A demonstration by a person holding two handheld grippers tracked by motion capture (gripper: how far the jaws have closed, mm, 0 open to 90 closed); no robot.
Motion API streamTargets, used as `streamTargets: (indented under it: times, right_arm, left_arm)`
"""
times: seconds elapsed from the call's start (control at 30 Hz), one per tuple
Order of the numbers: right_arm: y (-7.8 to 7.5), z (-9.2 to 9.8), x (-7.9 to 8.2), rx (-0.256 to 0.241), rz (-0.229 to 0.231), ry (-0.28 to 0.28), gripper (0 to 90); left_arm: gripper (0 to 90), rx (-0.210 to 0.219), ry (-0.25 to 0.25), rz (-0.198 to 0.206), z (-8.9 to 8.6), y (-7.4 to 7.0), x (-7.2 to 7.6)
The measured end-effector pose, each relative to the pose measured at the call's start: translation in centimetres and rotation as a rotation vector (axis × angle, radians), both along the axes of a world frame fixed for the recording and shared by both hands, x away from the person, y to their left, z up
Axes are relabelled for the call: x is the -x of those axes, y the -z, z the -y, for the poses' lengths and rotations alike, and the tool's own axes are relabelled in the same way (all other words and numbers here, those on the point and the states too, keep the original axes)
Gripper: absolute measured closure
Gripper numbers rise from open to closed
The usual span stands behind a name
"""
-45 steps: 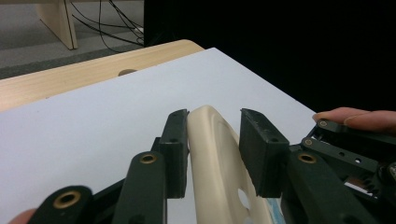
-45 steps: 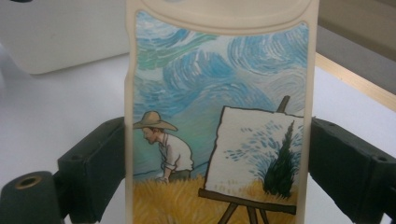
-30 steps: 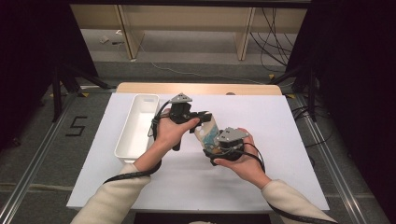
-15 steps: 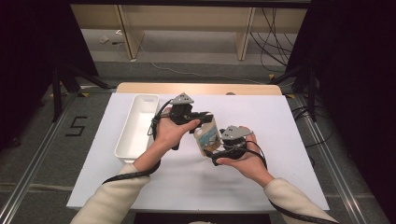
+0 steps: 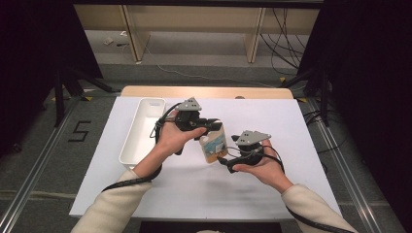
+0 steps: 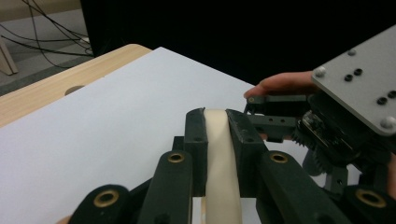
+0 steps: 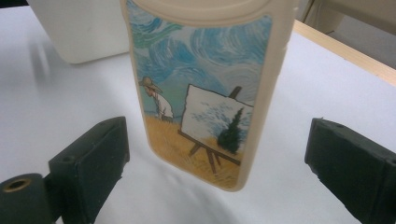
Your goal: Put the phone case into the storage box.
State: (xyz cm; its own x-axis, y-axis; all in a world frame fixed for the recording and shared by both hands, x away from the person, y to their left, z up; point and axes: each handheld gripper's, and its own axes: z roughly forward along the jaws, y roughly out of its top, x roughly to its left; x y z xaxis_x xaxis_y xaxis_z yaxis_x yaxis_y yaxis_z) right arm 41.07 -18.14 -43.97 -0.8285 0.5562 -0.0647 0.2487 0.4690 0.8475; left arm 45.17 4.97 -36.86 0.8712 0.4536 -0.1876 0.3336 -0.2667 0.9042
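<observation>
In the high view, a white bin (image 5: 143,130) lies left of centre on the table (image 5: 291,126); nothing shows inside it. Just right of the bin, the left tool (image 5: 212,127) is clamped on the top edge of a case (image 5: 214,143) at the middle of the frame. The left tool's own view shows both jaws pressed against the cream edge of the case (image 6: 220,154) at lower centre. Further right, the right tool (image 5: 224,162) sits at the case's lower end. In the right tool's view, its jaws stand wide apart at the lower corners, touching nothing, with the painted case (image 7: 205,88) upright between them.
</observation>
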Motion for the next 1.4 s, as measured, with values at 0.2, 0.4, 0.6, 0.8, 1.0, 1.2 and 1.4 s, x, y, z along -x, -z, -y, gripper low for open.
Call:
streamTargets:
  times: [0.2, 0.4, 0.6, 0.8, 1.0, 1.2, 1.4]
  right_arm:
    - [0.07, 0.33, 0.00, -0.001, -0.012, -0.022, 10.4]
    - [0.30, 0.36, -0.01, 0.004, -0.028, -0.037, 10.9]
    - [0.36, 0.36, -0.04, 0.004, -0.031, -0.040, 12.0]
    - [0.40, 0.29, -0.15, -0.001, -0.028, -0.059, 13.7]
    - [0.53, 0.26, -0.30, -0.001, -0.030, -0.086, 16.6]
    - [0.59, 0.24, -0.42, -0.005, -0.027, -0.106, 23.1]
    - [0.52, 0.28, -0.61, -0.022, -0.034, -0.111, 26.4]
  left_arm:
    - [79.1, -0.017, 0.064, 0.023, 0.01, -0.16, 0.21]
    - [79.0, -0.025, 0.101, 0.038, -0.02, -0.26, 0.26]
    - [79.0, -0.026, 0.126, 0.044, 0.00, -0.28, 0.33]
    - [79.0, -0.024, 0.157, 0.045, 0.18, -0.33, 0.49]
    - [79.0, -0.020, 0.195, 0.056, 0.35, -0.45, 0.65]
    - [79.0, -0.016, 0.202, 0.065, 0.38, -0.49, 0.73]
    - [79.0, -0.016, 0.206, 0.069, 0.49, -0.53, 0.79]
